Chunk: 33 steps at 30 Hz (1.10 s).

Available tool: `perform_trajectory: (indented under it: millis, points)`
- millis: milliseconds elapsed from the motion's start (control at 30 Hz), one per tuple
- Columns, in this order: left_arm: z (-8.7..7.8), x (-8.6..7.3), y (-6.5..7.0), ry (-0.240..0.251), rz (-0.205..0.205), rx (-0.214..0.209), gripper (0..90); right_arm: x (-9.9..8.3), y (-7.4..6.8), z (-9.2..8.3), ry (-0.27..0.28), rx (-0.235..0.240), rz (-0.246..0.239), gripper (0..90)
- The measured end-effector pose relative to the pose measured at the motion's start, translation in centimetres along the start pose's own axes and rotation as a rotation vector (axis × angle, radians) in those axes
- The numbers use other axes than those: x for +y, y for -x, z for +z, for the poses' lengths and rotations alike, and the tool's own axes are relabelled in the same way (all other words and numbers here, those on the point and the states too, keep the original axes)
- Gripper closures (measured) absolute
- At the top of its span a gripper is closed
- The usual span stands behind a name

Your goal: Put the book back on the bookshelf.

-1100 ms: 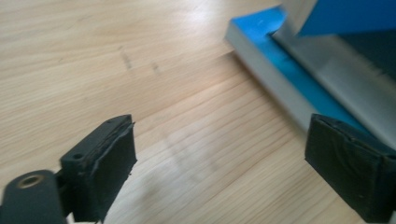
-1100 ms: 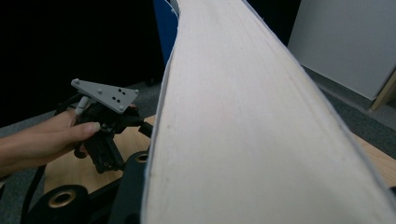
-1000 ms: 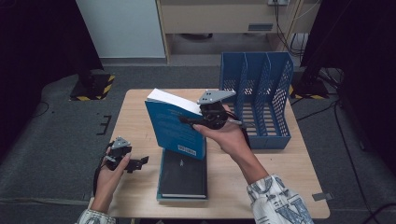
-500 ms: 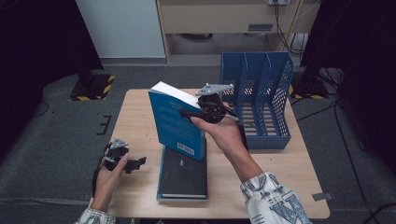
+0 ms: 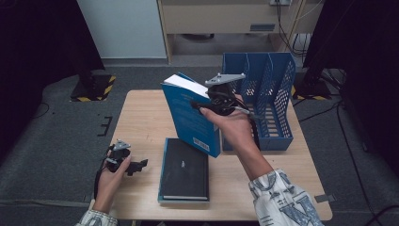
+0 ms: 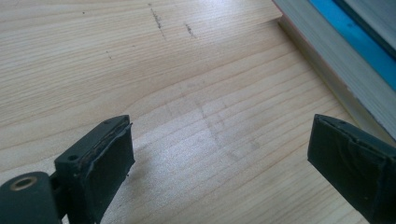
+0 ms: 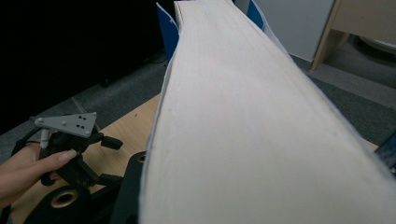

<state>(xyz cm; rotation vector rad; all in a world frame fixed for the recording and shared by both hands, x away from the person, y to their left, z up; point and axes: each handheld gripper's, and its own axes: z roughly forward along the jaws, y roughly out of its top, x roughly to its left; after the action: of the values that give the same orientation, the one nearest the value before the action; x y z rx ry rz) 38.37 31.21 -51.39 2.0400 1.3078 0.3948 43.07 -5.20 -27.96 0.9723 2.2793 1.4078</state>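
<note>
My right gripper (image 5: pixel 201 106) is shut on a thick blue book (image 5: pixel 190 117) and holds it upright in the air, tilted, above the middle of the table and just left of the blue file rack (image 5: pixel 268 99). In the right gripper view the book's pale page edge (image 7: pixel 243 116) runs away between the jaws. A black-covered book (image 5: pixel 184 169) lies flat on the wooden table (image 5: pixel 141 117) below it. My left gripper (image 5: pixel 136 165) rests near the table's front left, open, its pads (image 6: pixel 112 154) wide apart over bare wood beside the lying book's page edge (image 6: pixel 336 56).
The file rack has several upright slots and stands at the table's right rear. Dark floor and stands surround the table, with a cabinet behind it. The person's left hand and its gripper (image 7: pixel 70 140) show in the right gripper view.
The right hand has lifted the blue book and carried it a little right, toward the rack. The left gripper has stayed where it was.
</note>
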Motion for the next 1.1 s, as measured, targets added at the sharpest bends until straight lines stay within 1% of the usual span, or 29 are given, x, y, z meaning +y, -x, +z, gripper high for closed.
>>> perform_trajectory:
  millis: [67,133,233,267,300,333,367,433,533,700,900,933,967,1000,1033,1100]
  points:
    - [0.0,0.0,0.0,-0.005,0.005,0.001,6.3,0.0,0.2,-0.3,0.000,-0.008,0.000,61.2]
    - [0.1,0.0,0.1,-0.010,0.005,0.006,6.4,0.1,0.6,-1.4,0.000,-0.034,0.000,61.2]
    - [0.2,-0.1,0.1,-0.013,0.005,0.012,6.3,0.1,0.9,-1.8,-0.001,-0.042,0.004,61.2]
    - [0.2,-0.1,0.1,-0.015,0.004,0.017,6.3,0.0,1.3,-2.3,-0.004,-0.052,0.012,61.2]
    - [0.2,-0.1,0.1,-0.015,0.004,0.017,6.3,0.0,1.3,-2.3,-0.004,-0.052,0.012,61.2]
    - [0.3,-0.2,0.1,-0.013,0.007,0.022,6.3,0.0,1.5,-2.8,-0.006,-0.061,0.019,61.1]
    - [0.5,-0.2,0.1,-0.009,0.025,0.029,6.3,0.0,1.6,-3.0,-0.006,-0.068,0.019,61.2]
    - [0.7,-0.3,0.2,-0.015,0.028,0.037,6.2,0.0,1.7,-3.4,-0.005,-0.076,0.026,61.2]
    - [0.8,-0.4,0.2,-0.016,0.030,0.035,5.8,0.2,2.0,-4.3,-0.004,-0.093,0.032,61.2]
    - [1.1,-0.6,0.2,-0.024,0.041,0.051,5.7,0.3,2.6,-5.5,0.007,-0.115,0.040,61.2]
    - [1.1,-0.7,0.1,-0.029,0.035,0.059,5.8,0.1,3.4,-6.6,0.013,-0.135,0.058,61.1]
    - [1.2,-0.8,0.0,-0.029,0.030,0.058,5.8,0.1,3.8,-7.2,0.013,-0.143,0.074,61.1]
    - [1.2,-0.8,0.0,-0.031,0.029,0.058,5.8,0.1,3.9,-7.4,0.013,-0.147,0.080,61.2]
    - [1.2,-0.8,0.0,-0.031,0.029,0.058,5.3,0.1,3.9,-7.4,0.013,-0.147,0.080,61.2]
    - [1.2,-0.8,0.0,-0.030,0.032,0.062,5.2,0.1,4.4,-8.1,0.021,-0.158,0.089,61.2]
    - [1.3,-0.8,0.1,-0.031,0.037,0.065,5.2,0.1,4.7,-8.6,0.025,-0.172,0.092,61.2]
